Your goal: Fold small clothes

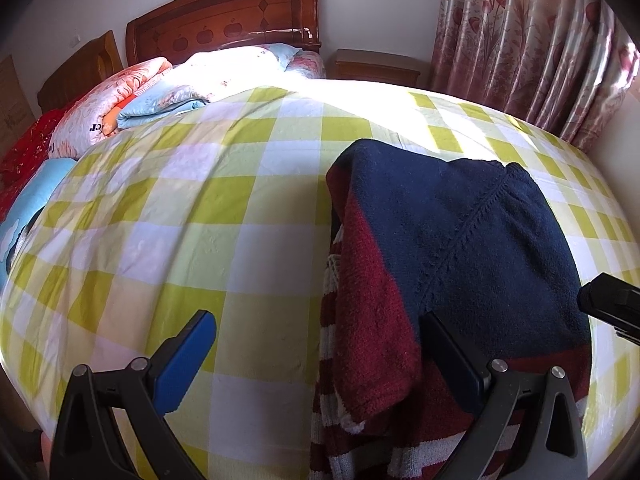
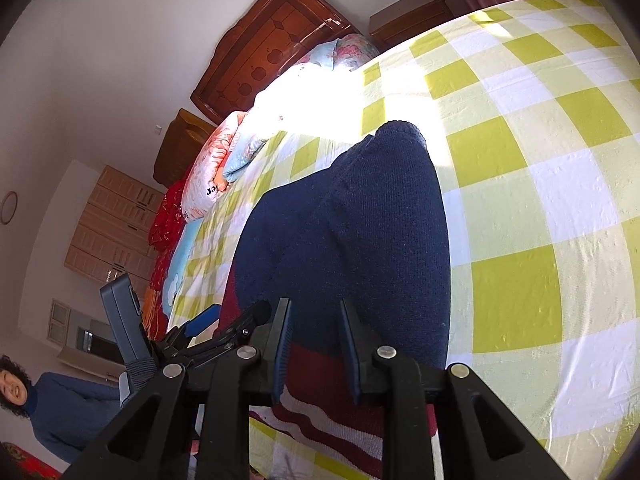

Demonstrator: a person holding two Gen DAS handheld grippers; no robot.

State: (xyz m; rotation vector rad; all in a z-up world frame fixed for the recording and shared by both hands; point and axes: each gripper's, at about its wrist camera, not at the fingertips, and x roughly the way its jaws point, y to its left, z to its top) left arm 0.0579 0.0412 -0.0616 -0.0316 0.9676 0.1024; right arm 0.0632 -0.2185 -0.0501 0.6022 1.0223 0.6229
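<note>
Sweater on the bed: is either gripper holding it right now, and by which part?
The left gripper is wide open, holding nothing. The right gripper has the sweater between its narrowed fingers at the near edge, navy meeting maroon; a firm pinch cannot be told.

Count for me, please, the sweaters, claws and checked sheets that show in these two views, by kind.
Sweater: 1
Claws: 2, the left claw and the right claw
Checked sheet: 1
Total: 4
</note>
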